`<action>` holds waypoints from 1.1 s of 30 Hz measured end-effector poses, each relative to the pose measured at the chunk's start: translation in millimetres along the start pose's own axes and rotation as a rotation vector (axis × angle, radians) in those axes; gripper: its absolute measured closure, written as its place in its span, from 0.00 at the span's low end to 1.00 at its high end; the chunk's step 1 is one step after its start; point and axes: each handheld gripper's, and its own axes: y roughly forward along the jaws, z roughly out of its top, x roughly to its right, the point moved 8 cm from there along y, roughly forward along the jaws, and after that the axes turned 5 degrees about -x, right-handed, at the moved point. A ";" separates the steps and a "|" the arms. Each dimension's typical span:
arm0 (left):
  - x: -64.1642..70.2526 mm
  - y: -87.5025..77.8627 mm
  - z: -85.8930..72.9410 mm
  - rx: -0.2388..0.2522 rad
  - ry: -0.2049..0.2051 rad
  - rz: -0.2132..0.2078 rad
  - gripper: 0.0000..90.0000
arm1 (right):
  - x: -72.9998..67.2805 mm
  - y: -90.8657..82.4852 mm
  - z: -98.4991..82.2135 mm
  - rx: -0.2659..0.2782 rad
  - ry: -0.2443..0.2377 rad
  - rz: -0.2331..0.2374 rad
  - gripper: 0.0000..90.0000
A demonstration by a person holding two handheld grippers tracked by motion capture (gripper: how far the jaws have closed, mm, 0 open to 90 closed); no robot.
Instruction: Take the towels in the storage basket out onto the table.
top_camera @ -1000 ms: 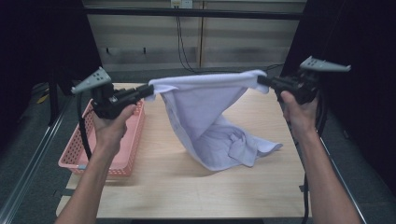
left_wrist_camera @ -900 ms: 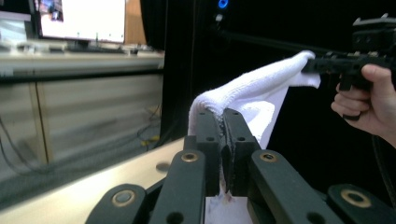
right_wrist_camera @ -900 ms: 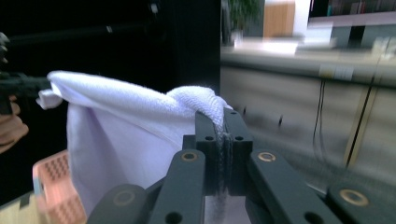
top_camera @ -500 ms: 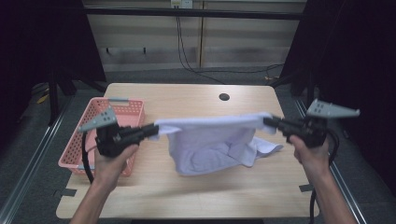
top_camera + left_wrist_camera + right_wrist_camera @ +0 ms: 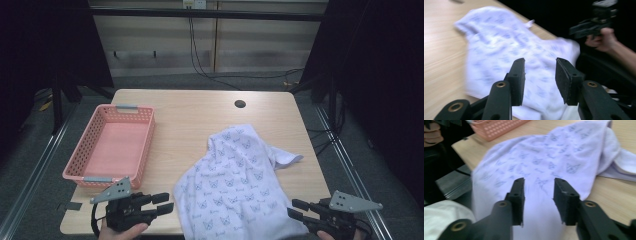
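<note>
A white towel (image 5: 235, 185) with a small blue print lies spread on the wooden table (image 5: 185, 115), its near end draped over the front edge. My left gripper (image 5: 169, 201) hovers at the front edge just left of the towel. Its jaws have just been opening and stand apart with nothing between them. My right gripper (image 5: 292, 207) sits at the towel's near right corner, its jaws also just opened and holding nothing. In the left gripper view the gripper (image 5: 540, 62) points at the towel (image 5: 506, 42). In the right gripper view the gripper (image 5: 539, 182) faces the towel (image 5: 554, 155).
A pink mesh basket (image 5: 148, 145) with nothing in it stands on the left of the table, also seen as the basket (image 5: 499, 127) in the right gripper view. A round cable hole (image 5: 240, 104) is near the far edge. Metal rails run along both sides.
Both hands came down and back toward the near edge. The towel, earlier stretched in the air between the shut grippers, now lies on the table, let go. Both pairs of jaws have opened.
</note>
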 end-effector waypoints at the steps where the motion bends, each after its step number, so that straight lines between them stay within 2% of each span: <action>1: -7.4 5.8 -0.3 -0.022 -0.005 0.010 0.67 | 4.4 4.5 2.9 -0.005 0.007 -0.007 0.59; 3: -24.6 20.0 0.2 -0.045 -0.022 0.035 0.69 | 12.8 14.7 13.0 -0.011 -0.020 -0.025 0.59; 4: -32.6 29.1 0.0 -0.059 -0.031 0.047 0.69 | 18.7 21.2 19.1 -0.018 -0.019 -0.039 0.59; 5: -40.7 38.8 -1.8 -0.095 -0.022 0.079 0.70 | 25.4 28.1 25.6 -0.019 -0.015 -0.044 0.59; 6: -46.6 48.6 -3.2 -0.129 -0.015 0.079 0.68 | 32.3 36.3 32.2 -0.025 -0.025 -0.051 0.59; 7: -51.5 57.9 -4.1 -0.148 -0.024 0.077 0.68 | 39.1 45.6 38.4 -0.042 -0.042 -0.061 0.59; 8: -56.3 65.4 -3.9 -0.151 -0.030 0.084 0.63 | 54.5 65.4 50.8 -0.059 -0.044 -0.078 0.60; 9: -60.0 72.0 -3.4 -0.152 -0.038 0.085 0.63 | 54.5 65.4 50.8 -0.059 -0.044 -0.078 0.60; 10: -64.5 78.0 -4.2 -0.170 -0.037 0.103 0.61 | 70.4 85.8 60.9 -0.080 -0.054 -0.099 0.61; 11: -69.4 83.1 -4.9 -0.179 -0.037 0.131 0.61 | 70.4 85.8 60.9 -0.080 -0.054 -0.099 0.61; 12: -79.1 92.5 -7.7 -0.201 -0.058 0.147 0.58 | 84.7 105.7 69.3 -0.094 -0.035 -0.097 0.60; 13: -79.1 92.5 -7.7 -0.201 -0.058 0.147 0.55 | 84.7 105.7 69.3 -0.094 -0.035 -0.097 0.60; 14: -84.1 96.9 -9.8 -0.219 -0.058 0.158 0.55 | 91.5 115.1 72.5 -0.108 -0.041 -0.122 0.59; 15: -88.9 100.7 -11.5 -0.229 -0.069 0.167 0.56 | 102.7 133.4 77.9 -0.135 -0.025 -0.146 0.58; 16: -91.8 104.2 -13.1 -0.238 -0.087 0.172 0.56 | 102.7 133.4 77.9 -0.135 -0.025 -0.146 0.58; 17: -92.1 107.2 -14.4 -0.249 -0.089 0.167 0.60 | 108.0 141.8 80.0 -0.145 -0.028 -0.170 0.58; 18: -93.4 108.7 -16.1 -0.263 -0.070 0.191 0.87 | 114.3 156.3 81.4 -0.176 -0.008 -0.190 0.66; 19: -93.2 110.4 -17.5 -0.276 -0.077 0.179 0.87 | 114.3 156.3 81.4 -0.176 -0.008 -0.190 0.66; 20: -93.7 109.7 -17.5 -0.274 -0.074 0.175 0.95 | 114.1 162.0 81.6 -0.189 -0.018 -0.190 0.79; 21: -93.9 106.7 -15.7 -0.264 -0.073 0.182 0.98 | 113.1 165.3 81.6 -0.203 -0.032 -0.200 0.92; 22: -92.9 102.7 -12.4 -0.244 -0.082 0.172 0.99 | 109.5 166.1 83.3 -0.194 -0.031 -0.188 0.98; 24: -89.0 91.7 -4.3 -0.193 -0.079 0.153 0.99 | 96.3 159.9 88.0 -0.158 -0.022 -0.129 0.99; 25: -87.1 86.1 -1.5 -0.175 -0.072 0.148 0.99 | 89.0 153.6 89.0 -0.151 -0.037 -0.118 0.99; 26: -85.9 80.3 0.5 -0.163 -0.066 0.150 0.99 | 75.2 137.6 87.5 -0.143 -0.051 -0.093 0.99; 27: -84.9 74.6 1.8 -0.151 -0.064 0.149 0.99 | 75.2 137.6 87.5 -0.143 -0.051 -0.093 0.99; 28: -84.1 69.1 2.9 -0.132 -0.066 0.150 0.99 | 69.1 127.5 85.1 -0.132 -0.064 -0.086 0.99; 29: -82.4 63.3 3.4 -0.119 -0.070 0.142 0.99 | 63.6 116.7 81.1 -0.123 -0.061 -0.082 0.99; 31: -76.7 53.1 2.5 -0.116 -0.051 0.136 0.99 | 55.1 94.9 67.6 -0.110 -0.043 -0.072 0.99; 32: -72.1 47.8 0.8 -0.116 -0.036 0.125 0.99 | 51.2 84.9 57.6 -0.113 -0.034 -0.069 0.99; 33: -66.4 43.0 -2.1 -0.114 -0.037 0.103 0.99 | 47.3 75.9 45.2 -0.125 -0.028 -0.065 0.99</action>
